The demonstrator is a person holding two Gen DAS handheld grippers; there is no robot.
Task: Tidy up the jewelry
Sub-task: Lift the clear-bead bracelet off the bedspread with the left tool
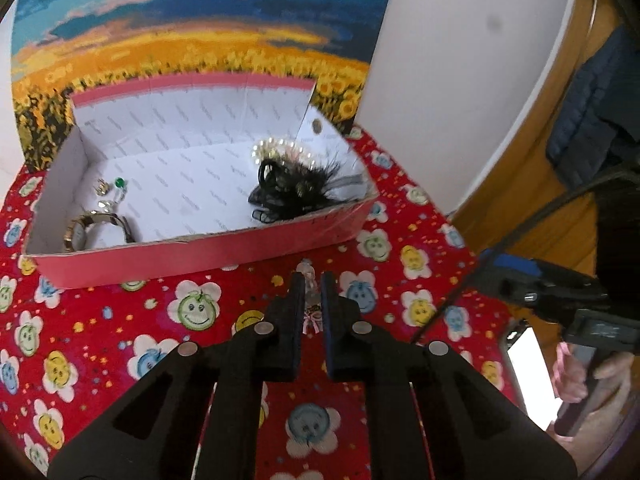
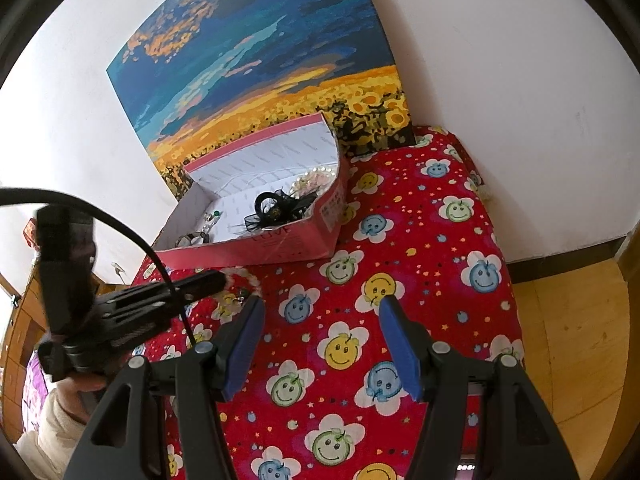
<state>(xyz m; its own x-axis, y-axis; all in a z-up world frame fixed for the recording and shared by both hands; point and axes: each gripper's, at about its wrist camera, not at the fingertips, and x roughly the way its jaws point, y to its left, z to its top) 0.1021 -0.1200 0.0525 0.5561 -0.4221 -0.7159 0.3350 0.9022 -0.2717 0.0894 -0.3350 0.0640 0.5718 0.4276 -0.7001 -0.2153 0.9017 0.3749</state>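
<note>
One pink box on the flowered cloth held one watch, one pearl bracelet, one black feathered hair clip and one green-stoned ring, before one sunflower painting.

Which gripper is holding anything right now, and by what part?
Left gripper pinches a small clear-beaded trinket with pink bow around its middle. Right gripper is open, empty.
</note>
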